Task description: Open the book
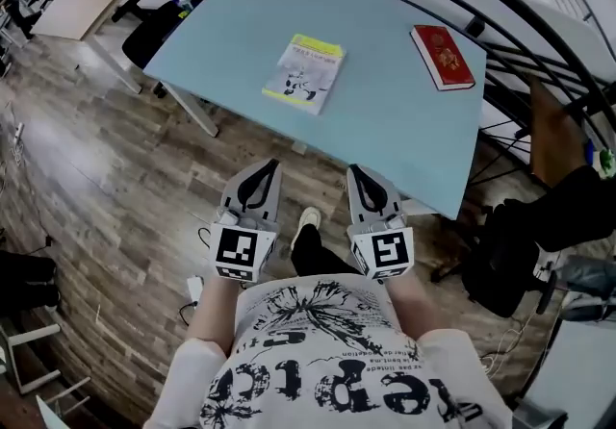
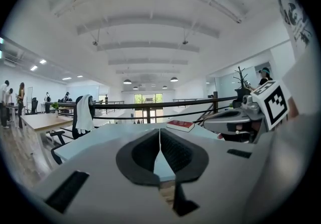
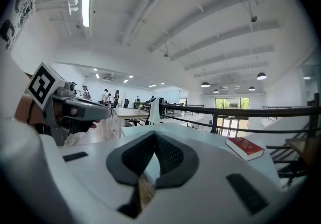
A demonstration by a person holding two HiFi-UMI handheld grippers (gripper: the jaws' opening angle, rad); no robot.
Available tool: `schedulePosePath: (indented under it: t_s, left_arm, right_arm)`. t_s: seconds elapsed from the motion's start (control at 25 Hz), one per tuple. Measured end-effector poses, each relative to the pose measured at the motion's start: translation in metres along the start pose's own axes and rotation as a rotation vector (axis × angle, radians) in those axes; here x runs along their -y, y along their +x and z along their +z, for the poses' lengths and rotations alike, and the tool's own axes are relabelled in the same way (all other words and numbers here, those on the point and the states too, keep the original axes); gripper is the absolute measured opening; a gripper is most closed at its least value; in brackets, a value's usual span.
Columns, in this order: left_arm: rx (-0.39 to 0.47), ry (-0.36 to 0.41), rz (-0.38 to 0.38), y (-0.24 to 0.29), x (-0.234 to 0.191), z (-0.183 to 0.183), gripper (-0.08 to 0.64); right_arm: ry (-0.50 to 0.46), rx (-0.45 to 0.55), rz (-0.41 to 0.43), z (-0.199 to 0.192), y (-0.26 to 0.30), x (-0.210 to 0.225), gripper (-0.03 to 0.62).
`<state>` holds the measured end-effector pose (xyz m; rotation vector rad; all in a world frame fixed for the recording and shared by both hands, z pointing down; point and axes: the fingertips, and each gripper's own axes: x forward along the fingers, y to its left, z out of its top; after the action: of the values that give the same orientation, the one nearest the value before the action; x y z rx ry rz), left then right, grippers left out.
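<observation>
Large black block lettering across the front of the white T-shirt (image 1: 327, 374), warped and not legible with certainty; smaller line beside it, too fine to read. Title print on the yellow band of the illustrated book (image 1: 305, 72) on the bench (image 1: 385, 110), too small to make out. Gold emblem on the red book (image 1: 443, 57), no readable characters. Left marker (image 1: 241, 252) and right marker (image 1: 383, 252) on the cubes: coded square patterns only, no letters or numbers.

- table (image 1: 404, 129): pale blue
- book (image 1: 305, 73): yellow top and edge, white cover, dark drawing
- second book (image 1: 443, 57): red, gold-ish mark
- floor (image 1: 87, 177): brown wood planks
- left gripper (image 1: 272, 165), right gripper (image 1: 354, 170): light grey, black pads, black-and-white square markers
- shirt (image 1: 327, 360): white, black print
</observation>
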<state>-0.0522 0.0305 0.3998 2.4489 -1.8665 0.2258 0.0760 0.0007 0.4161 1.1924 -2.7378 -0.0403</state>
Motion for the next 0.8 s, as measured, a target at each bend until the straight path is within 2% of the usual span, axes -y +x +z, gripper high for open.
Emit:
schedulePosePath:
  t_s: [0.28, 0.44, 0.6, 0.68, 0.8]
  left_arm:
    - [-0.002, 0.024, -0.048, 0.090, -0.038, 0.013, 0.021]
    - [-0.018, 0.034, -0.092, 0.142, -0.054, 0.014, 0.021]
    - [-0.073, 0.064, -0.141, 0.181, -0.057, 0.003, 0.021]
    - [-0.117, 0.052, -0.174, 0.194, -0.057, -0.010, 0.021]
    - [-0.207, 0.038, -0.274, 0.215, -0.052, -0.036, 0.023]
  right_arm:
    - [0.011, 0.006, -0.018, 0.008, 0.086, 0.048, 0.011]
    - [0.013, 0.010, -0.056, 0.016, 0.127, 0.081, 0.011]
    - [0.025, -0.003, -0.093, 0.014, 0.150, 0.107, 0.011]
    - [0.032, -0.016, -0.109, 0.010, 0.155, 0.114, 0.011]
    - [0.045, -0.044, -0.157, 0.003, 0.161, 0.119, 0.011]
